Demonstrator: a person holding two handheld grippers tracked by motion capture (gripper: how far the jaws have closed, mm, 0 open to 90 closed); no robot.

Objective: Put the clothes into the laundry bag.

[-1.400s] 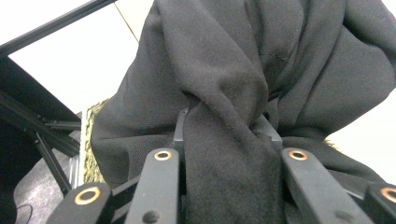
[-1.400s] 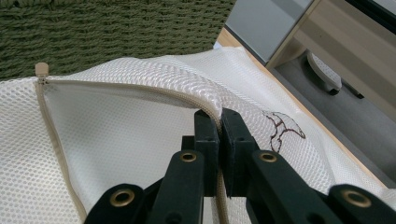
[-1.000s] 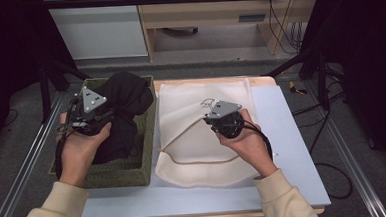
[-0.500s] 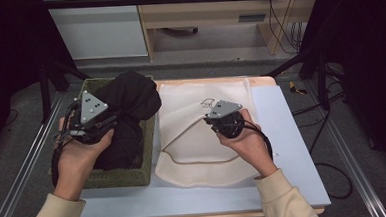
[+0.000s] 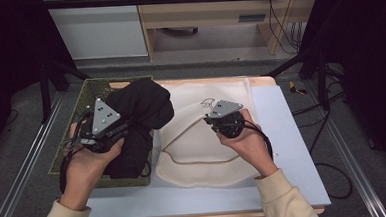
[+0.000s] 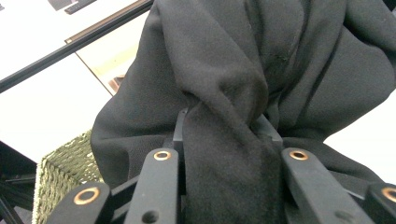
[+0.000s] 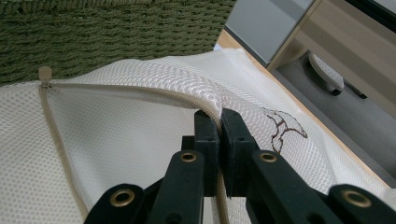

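A bunched black garment [image 5: 140, 114] hangs over the green woven basket [image 5: 91, 89] at the table's left, and my left gripper [image 5: 124, 133] is shut on it. In the left gripper view the black garment [image 6: 224, 88] is pinched between the jaws and bulges above them. A cream mesh laundry bag [image 5: 203, 148] with a tan zipper lies flat on the table's middle. My right gripper [image 5: 214, 121] is shut on the bag's zippered edge. In the right gripper view my right gripper [image 7: 219, 122] clamps the zipper edge of the mesh bag [image 7: 121, 140], lifting it slightly.
The green basket [image 7: 107, 32] stands just left of the bag. A white tabletop [image 5: 288, 148] shows bare at the right and front. Metal rails run along both sides of the table, and a wooden desk and cables stand beyond its far edge.
My left gripper has carried the black garment rightward, toward the mesh bag, and slightly up out of the basket. The right hand has stayed in place on the bag's edge.
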